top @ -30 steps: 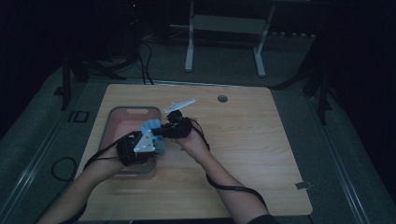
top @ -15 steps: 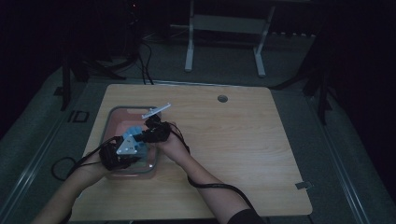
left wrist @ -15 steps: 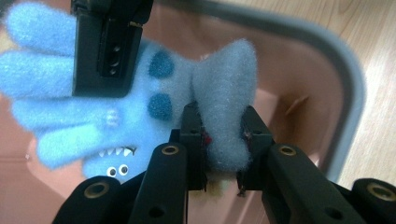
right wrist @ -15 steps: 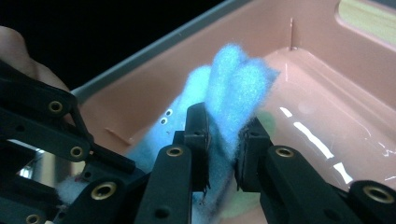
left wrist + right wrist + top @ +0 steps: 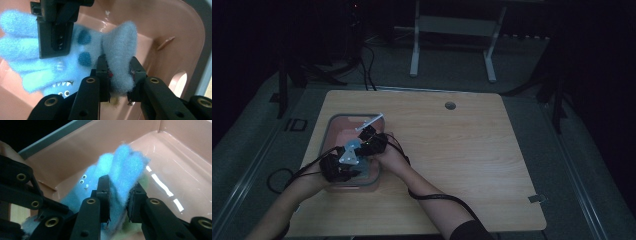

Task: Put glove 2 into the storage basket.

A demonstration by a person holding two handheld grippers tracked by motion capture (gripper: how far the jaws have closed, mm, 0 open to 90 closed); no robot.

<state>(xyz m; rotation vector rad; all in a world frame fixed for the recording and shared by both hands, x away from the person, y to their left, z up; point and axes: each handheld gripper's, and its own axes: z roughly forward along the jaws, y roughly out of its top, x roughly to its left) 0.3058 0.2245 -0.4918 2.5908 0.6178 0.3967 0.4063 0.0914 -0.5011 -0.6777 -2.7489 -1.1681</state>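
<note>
Blue fuzzy glove sat low inside the pink tub, with both of your grippers on it. Your left gripper had its jaws pinched on a folded edge of the glove, looks like the cuff end, with the fabric bunched tight between the pads. The glove's fingers spread off to the left in the left gripper view, dark blue spots and a printed toothy face on the palm side.

Your right gripper had the finger end of the glove between its jaws. Those jaws had just been opening a little; the fluff still filled the gap and both pads touched it, so I read that as a grip, though the pile hid how hard they pressed. In that view the small printed eyes showed just left of the jaws, and the tub's glossy floor ran off to the right.

From the high view both grippers met over the tub on the left side of the wooden table, your left gripper near the tub's front wall and your right gripper just behind it. Room was dark, so the glove itself was hard to make out from up there.
</note>
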